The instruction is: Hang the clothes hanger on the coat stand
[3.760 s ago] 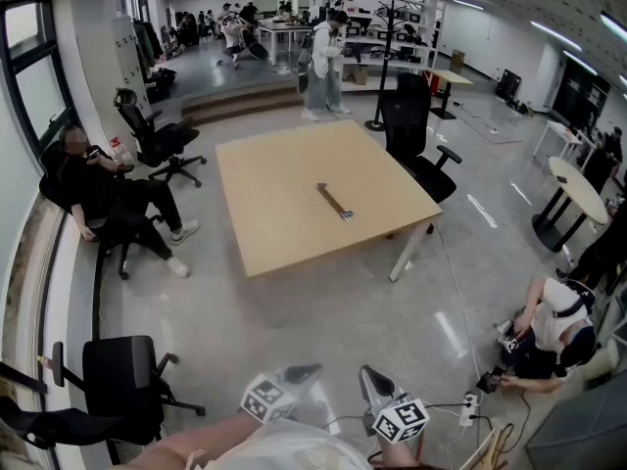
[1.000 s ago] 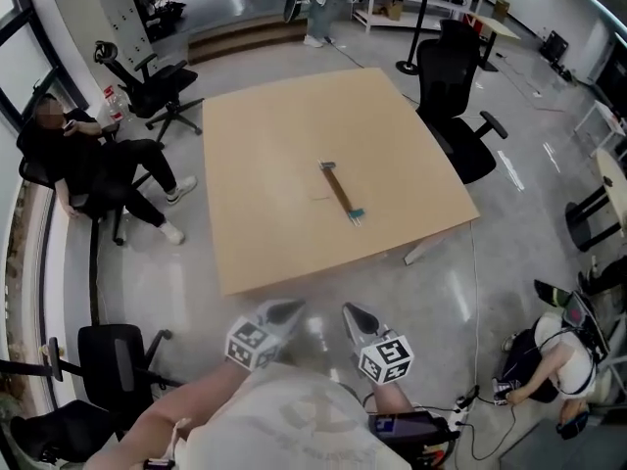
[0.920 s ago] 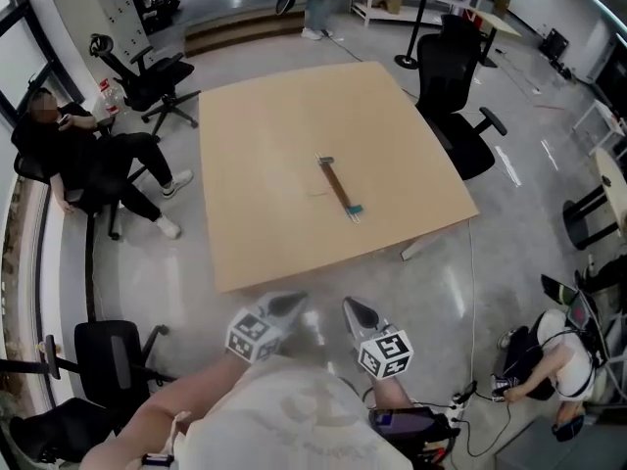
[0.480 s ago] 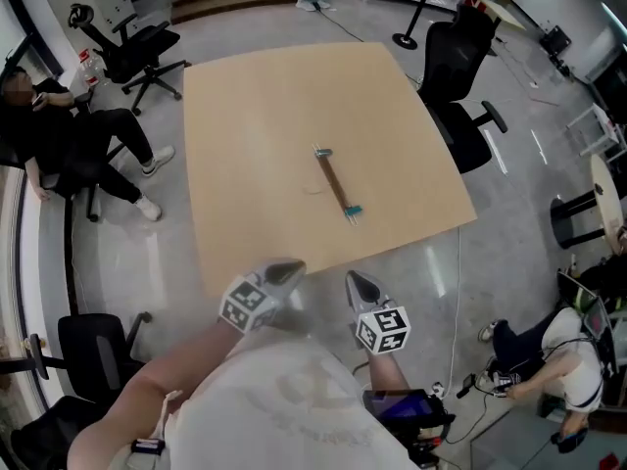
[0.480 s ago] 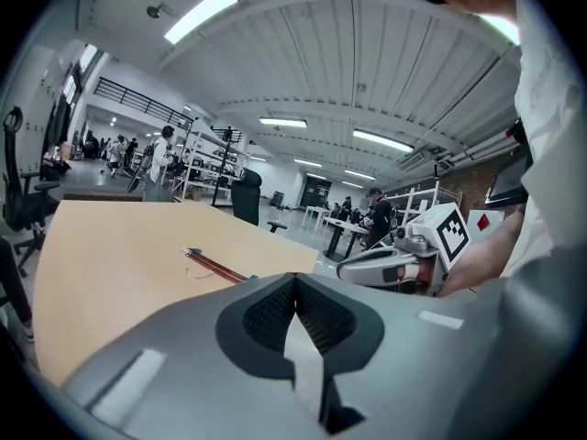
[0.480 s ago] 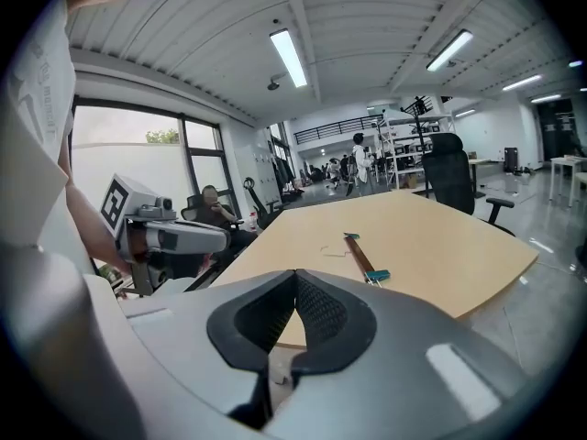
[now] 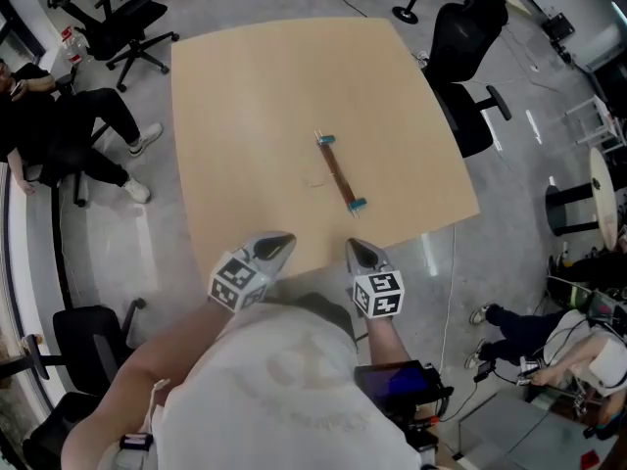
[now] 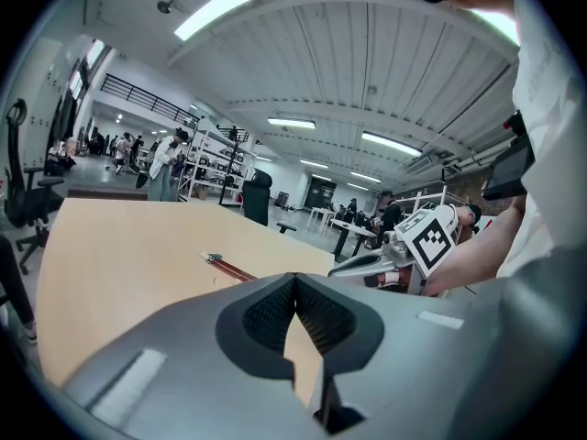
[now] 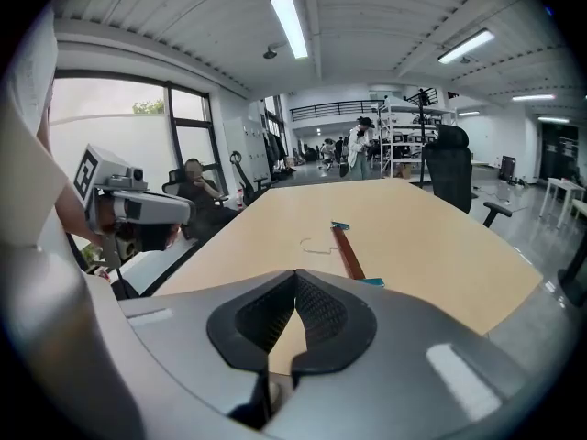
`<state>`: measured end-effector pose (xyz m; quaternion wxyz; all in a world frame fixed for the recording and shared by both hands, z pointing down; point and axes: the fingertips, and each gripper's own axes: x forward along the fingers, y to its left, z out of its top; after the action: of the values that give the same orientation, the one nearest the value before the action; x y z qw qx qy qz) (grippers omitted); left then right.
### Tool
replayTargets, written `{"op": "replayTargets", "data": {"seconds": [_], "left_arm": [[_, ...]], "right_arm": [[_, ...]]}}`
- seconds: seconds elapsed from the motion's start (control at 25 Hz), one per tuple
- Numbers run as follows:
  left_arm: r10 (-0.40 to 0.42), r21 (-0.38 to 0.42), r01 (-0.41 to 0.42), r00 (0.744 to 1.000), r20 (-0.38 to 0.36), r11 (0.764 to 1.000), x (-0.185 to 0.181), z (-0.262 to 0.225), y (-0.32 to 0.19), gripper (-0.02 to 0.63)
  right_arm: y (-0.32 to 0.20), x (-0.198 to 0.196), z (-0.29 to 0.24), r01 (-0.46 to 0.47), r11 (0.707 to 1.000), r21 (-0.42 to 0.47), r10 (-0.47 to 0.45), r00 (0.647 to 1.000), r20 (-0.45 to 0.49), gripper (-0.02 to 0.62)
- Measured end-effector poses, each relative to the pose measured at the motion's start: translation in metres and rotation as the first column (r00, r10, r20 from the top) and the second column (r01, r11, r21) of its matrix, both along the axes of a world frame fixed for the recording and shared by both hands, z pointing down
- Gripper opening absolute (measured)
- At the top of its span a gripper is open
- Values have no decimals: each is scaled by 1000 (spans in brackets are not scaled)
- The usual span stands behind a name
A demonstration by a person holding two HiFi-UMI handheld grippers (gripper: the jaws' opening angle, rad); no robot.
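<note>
The clothes hanger [image 7: 340, 174], a brown wooden bar with teal clips at both ends and a thin wire hook, lies flat on the light wooden table [image 7: 245, 96]. It also shows in the left gripper view as the hanger [image 8: 229, 269] and in the right gripper view as the hanger [image 9: 347, 250]. My left gripper [image 7: 274, 246] and right gripper [image 7: 358, 251] hover side by side at the table's near edge, short of the hanger. Both are shut and hold nothing. A black stand's round base [image 7: 404, 13] sits on the floor past the table's far right corner.
A black office chair [image 7: 468, 42] stands at the table's right side and another chair [image 7: 122, 18] at the far left. One person sits at the left [image 7: 49, 116]. Someone else crouches on the floor at the right [image 7: 588, 341], among cables.
The view has closed in on the table. Both grippers have come from over the floor to the table's near edge. The hanger has not moved.
</note>
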<state>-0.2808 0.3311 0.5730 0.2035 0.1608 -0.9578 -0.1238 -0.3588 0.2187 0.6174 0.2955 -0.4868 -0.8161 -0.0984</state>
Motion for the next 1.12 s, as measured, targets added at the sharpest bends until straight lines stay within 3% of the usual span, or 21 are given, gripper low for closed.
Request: {"op": "replayTargets", "data": {"seconds": [0.2,0.48,0.56,0.64,0.72,0.8,0.92,1.0,1.12], "left_arm": [[-56,6,56,998,16,998,-22,-4,18,2],[-199,-1,199,980,-7,980,-38,-2,52,2],[-234,-3,234,972,0,972,-44,-4,59,2],[-266,-8,266,964,0,964,-48,-6,64,2],[-300,-11,300,954,-6,954,-49,-6,70,2],[-340,-14,340,940,-15,940,-45,-4,77,2],[-399,-16,399,916,-29,917,-35,0,88,2],[-436,-16,435,899,-39,900,-28,3,95,2],[-489,-21,488,871,-53,872,-17,7,104,2]], "right_arm": [[18,-36,23,27,998,65,-26,999,-23,21],[45,-89,65,98,978,185,-91,995,-42,41],[57,-105,73,144,966,216,-141,990,-29,52],[71,-116,79,234,937,258,-245,969,10,61],[84,-122,85,357,874,329,-397,916,60,81],[96,-123,94,472,778,415,-552,828,93,109],[113,-123,107,575,624,529,-722,683,109,127],[123,-120,115,623,517,588,-812,575,105,145],[136,-106,123,699,328,636,-927,369,71,146]]}}
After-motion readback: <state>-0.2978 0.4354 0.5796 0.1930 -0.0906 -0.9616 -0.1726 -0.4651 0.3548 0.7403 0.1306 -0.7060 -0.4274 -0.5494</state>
